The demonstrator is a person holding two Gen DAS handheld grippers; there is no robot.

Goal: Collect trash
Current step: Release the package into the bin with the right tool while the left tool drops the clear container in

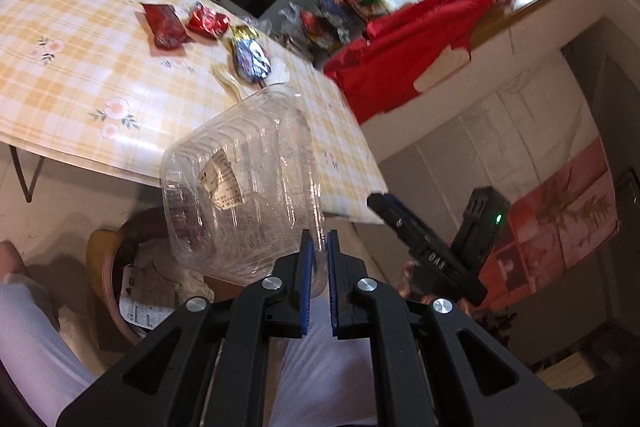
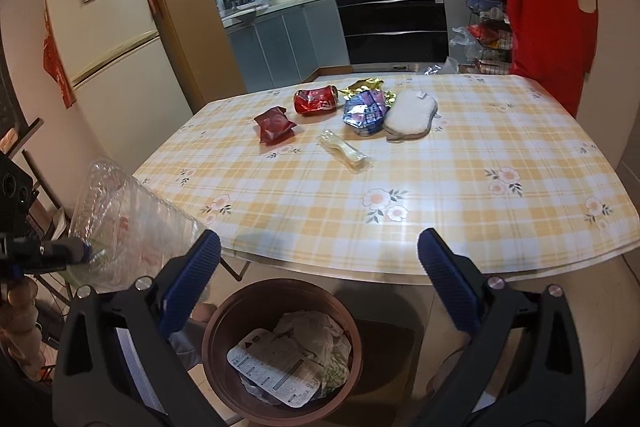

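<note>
My left gripper [image 1: 319,239] is shut on the rim of a clear plastic container [image 1: 240,195], which hangs tilted above the brown trash bin [image 1: 106,267]. In the right wrist view the same container [image 2: 132,227] sits at the left, pinched by the left gripper [image 2: 86,251]. My right gripper [image 2: 319,238] stands wide open over the bin [image 2: 216,327], nothing between its fingers. On the checked table [image 2: 480,187] lie a dark red wrapper [image 2: 275,125], a crushed red packet [image 2: 316,101], a blue foil bag [image 2: 366,115], a gold wrapper [image 2: 366,83] and wrapped plastic cutlery [image 2: 346,155].
The bin holds paper and a printed tray lid. A grey pad [image 2: 412,115] lies beside the foil bag. A fridge [image 2: 108,39] stands left, an oven [image 2: 396,23] behind the table, a red cloth [image 2: 540,7] hangs at right. A person's legs in white trousers [image 1: 320,367] are below.
</note>
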